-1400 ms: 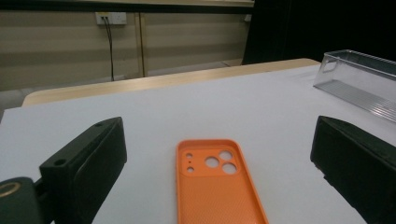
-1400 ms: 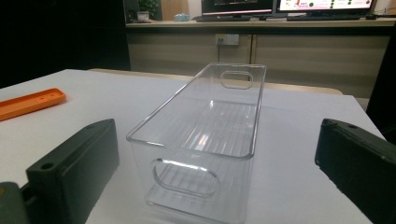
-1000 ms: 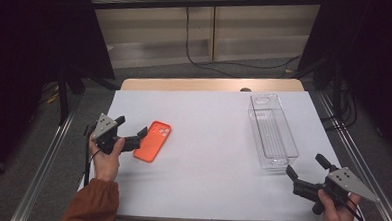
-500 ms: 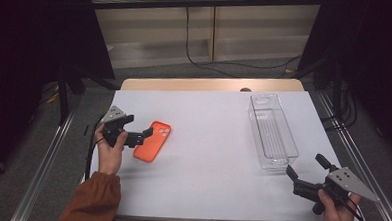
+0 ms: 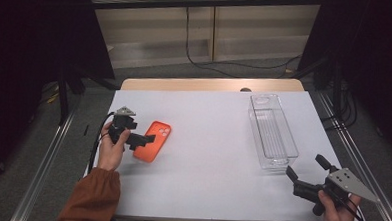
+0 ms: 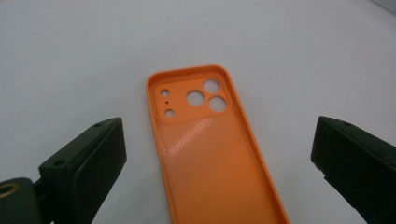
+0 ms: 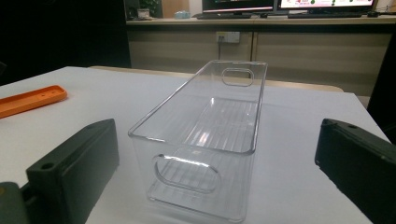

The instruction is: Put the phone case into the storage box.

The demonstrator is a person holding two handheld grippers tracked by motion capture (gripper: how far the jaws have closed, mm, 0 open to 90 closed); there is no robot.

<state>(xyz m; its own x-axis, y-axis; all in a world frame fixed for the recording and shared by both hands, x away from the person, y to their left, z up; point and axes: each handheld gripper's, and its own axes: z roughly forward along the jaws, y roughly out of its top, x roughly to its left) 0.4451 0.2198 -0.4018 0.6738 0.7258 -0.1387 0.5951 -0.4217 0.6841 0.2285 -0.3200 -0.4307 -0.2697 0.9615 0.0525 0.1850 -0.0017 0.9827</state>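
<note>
Case (image 6: 212, 154), lower centre of the left gripper view, lay between the left gripper's (image 6: 219, 163) wide-apart jaws; it looked light, thin, bendy, best pinched across its long rims.

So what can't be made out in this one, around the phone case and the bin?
- Orange phone case: near end cut off by the bottom edge of the left gripper view; in the high view the left gripper covers its near corner.
- Whether the fingers touch the case: not settled.
- Clear bin: contents hard to judge through glare, right gripper view.
</note>
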